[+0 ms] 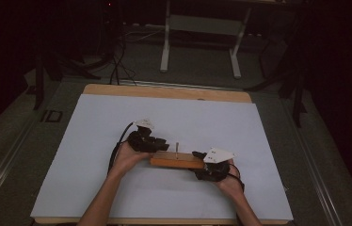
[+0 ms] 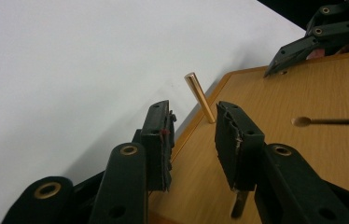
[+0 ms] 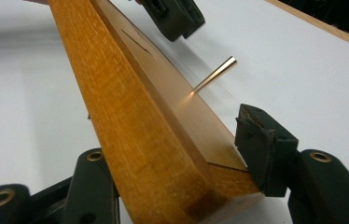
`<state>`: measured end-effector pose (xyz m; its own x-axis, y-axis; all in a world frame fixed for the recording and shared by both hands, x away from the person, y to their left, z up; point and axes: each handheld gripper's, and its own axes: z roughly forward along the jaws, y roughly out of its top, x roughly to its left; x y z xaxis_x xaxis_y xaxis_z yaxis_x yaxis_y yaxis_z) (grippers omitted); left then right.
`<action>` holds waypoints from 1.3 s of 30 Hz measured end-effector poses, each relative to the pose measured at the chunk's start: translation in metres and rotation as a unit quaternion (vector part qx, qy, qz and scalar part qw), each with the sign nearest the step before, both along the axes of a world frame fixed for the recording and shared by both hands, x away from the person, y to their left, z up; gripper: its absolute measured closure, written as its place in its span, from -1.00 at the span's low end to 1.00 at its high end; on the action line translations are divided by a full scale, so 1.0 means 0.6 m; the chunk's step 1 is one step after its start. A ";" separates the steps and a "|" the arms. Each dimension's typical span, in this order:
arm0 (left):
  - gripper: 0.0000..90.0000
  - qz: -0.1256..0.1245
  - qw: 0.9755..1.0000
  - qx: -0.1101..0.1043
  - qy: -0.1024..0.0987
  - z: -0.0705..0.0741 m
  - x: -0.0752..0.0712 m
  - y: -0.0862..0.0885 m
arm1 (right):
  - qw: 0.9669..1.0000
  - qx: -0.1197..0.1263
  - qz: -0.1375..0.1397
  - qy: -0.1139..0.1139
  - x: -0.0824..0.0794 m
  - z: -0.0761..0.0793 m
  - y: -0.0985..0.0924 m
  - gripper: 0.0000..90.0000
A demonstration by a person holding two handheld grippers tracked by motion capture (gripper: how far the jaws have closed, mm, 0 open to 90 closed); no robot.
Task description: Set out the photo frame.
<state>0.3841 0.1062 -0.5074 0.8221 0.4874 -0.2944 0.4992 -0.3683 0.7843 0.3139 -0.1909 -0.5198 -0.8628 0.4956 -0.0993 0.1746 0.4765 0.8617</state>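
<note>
**Wooden block held at one end, brass pin standing free**

We see the wooden block [image 1: 178,162] lying just below the centre of the high view, on the white sheet [image 1: 94,141] that covers the table [image 1: 164,91]. A thin brass pin [image 1: 177,148] stands up from the block's top face, near its far edge.

The right gripper [image 1: 201,164] sits at the block's right end. In the right gripper view the block [image 3: 154,135] runs from the bottom centre up to the upper left, and the jaws stand on either side of its near end — the right pad lies against the block's side at lower right, while the left contact is hidden behind the wood. We read this as a pinch on the block's end.

The left gripper [image 1: 157,146] is at the block's left end, left of the pin. In the left gripper view its jaws are spread, with nothing between the pads [image 2: 161,140]; the pin [image 2: 199,97] rises tilted in the upper centre of that frame, beyond the gap and apart from both jaws. The block's top face [image 2: 275,140] fills the right half, with a slot-shaped hole [image 2: 322,122] at centre right — and the other gripper's jaw tip rests on the wood in the upper right corner
</note>
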 end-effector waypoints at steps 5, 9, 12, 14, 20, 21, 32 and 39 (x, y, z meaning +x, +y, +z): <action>0.44 0.018 1.000 -0.005 -0.021 0.006 -0.013 0.020 | 1.000 0.000 0.001 0.001 0.000 0.000 0.000 0.02; 0.41 0.031 0.999 -0.001 -0.038 0.008 -0.026 0.035 | 1.000 0.000 0.001 0.001 0.001 0.000 -0.001 0.02; 0.36 0.038 0.998 0.005 -0.048 0.007 -0.037 0.046 | 1.000 0.001 0.002 0.002 0.001 0.000 -0.001 0.02; 0.36 0.041 0.998 0.007 -0.051 0.005 -0.044 0.053 | 1.000 0.001 0.001 0.003 0.002 0.000 -0.002 0.02; 0.33 0.053 0.997 0.009 -0.063 -0.004 -0.063 0.075 | 1.000 0.003 0.001 0.005 0.002 0.001 -0.002 0.02; 0.32 0.059 0.996 0.013 -0.068 -0.005 -0.067 0.077 | 1.000 0.004 0.002 0.005 0.002 0.001 -0.002 0.02; 0.23 0.080 0.993 0.055 -0.075 -0.015 -0.093 0.087 | 1.000 0.005 0.003 0.006 0.004 0.001 -0.004 0.03; 0.19 0.054 0.991 0.085 -0.088 -0.019 -0.107 0.073 | 1.000 0.009 0.006 0.010 0.006 0.003 -0.006 0.05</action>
<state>0.3199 0.1502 -0.5185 0.7933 0.6062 -0.0573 0.4045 -0.4543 0.7937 0.3177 -0.1945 -0.5183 -0.8701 0.4873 -0.0742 0.1857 0.4635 0.8664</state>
